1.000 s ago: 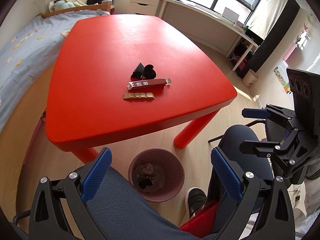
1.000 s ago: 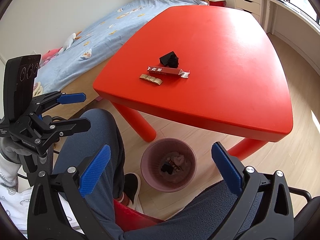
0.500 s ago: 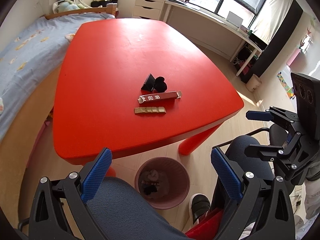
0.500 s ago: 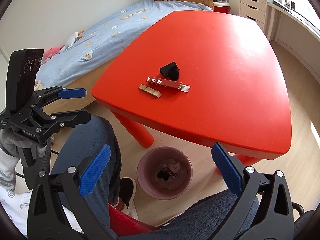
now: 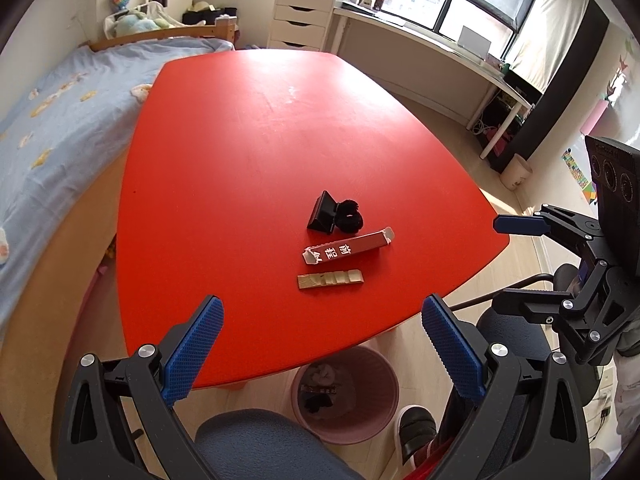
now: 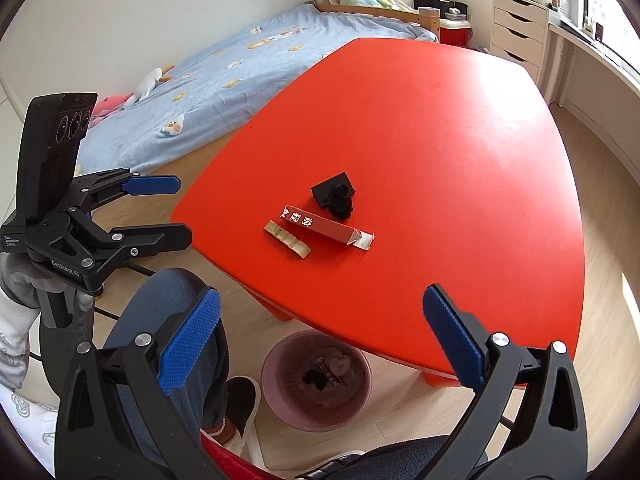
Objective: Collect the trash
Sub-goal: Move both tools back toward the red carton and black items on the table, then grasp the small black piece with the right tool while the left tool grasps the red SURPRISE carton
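Observation:
Three pieces of trash lie together on the red table [image 5: 248, 152] near its front edge: a long red carton with white characters [image 5: 347, 251] [image 6: 320, 226], a gold strip wrapper [image 5: 330, 280] [image 6: 287, 239], and a black crumpled wad beside a black folded card [image 5: 335, 219] [image 6: 335, 197]. A pink bin [image 5: 346, 394] [image 6: 316, 380] holding scraps stands on the floor under the table's front edge. My left gripper [image 5: 320, 340] [image 6: 154, 208] is open and empty, short of the trash. My right gripper [image 6: 320, 336] [image 5: 508, 260] is also open and empty.
A bed with a blue cover [image 6: 240, 68] runs along the table's left side. White drawers [image 5: 302, 20] and a long desk [image 5: 432, 52] under the window stand behind. The person's knees in dark trousers [image 6: 172, 312] and a shoe [image 5: 416, 428] sit beside the bin.
Both grippers have risen and moved forward over the table edge, so the trash sits lower and nearer in view. Both stay open and empty.

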Tool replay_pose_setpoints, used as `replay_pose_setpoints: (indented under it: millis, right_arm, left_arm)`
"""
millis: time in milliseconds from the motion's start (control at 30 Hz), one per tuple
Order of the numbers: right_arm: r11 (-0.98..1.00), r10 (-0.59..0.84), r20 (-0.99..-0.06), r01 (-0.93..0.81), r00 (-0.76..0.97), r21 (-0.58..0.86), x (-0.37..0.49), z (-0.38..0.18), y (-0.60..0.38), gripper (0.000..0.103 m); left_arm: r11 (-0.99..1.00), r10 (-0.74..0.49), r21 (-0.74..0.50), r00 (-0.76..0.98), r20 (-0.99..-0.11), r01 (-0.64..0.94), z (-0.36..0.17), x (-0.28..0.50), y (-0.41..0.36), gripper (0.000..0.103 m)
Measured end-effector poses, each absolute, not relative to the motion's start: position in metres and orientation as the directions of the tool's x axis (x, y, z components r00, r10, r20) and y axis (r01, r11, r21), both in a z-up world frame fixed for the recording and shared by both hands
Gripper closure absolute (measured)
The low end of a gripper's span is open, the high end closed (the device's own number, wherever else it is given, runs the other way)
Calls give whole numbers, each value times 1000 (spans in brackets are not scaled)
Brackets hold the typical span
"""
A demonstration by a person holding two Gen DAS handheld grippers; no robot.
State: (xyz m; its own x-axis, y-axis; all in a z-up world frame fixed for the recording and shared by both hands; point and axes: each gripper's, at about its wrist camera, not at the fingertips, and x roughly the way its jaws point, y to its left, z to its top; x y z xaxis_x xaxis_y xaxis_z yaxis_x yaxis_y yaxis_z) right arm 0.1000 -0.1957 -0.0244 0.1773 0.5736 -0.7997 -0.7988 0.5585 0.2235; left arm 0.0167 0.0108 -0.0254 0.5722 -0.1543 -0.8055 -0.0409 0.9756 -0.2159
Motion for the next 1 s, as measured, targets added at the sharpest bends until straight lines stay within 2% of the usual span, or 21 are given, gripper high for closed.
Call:
replay_pose_setpoints:
  millis: [600,900,1000]
  right_arm:
    - [538,562,-817,-807,128,244,165,-51,-142,4]
    - [523,545,-836,-808,74,270,183,-72,-116,27]
    - [512,540,-840,-814,58,273,183,-78,-108,31]
  left_arm:
    - [981,-177,-190,518,-837,29,-47,53,2,8]
    - [980,-192,-194,498,-846,49,-59,66,0,8]
    - [979,-196,-195,495,-846,55,-62,69,-2,8]
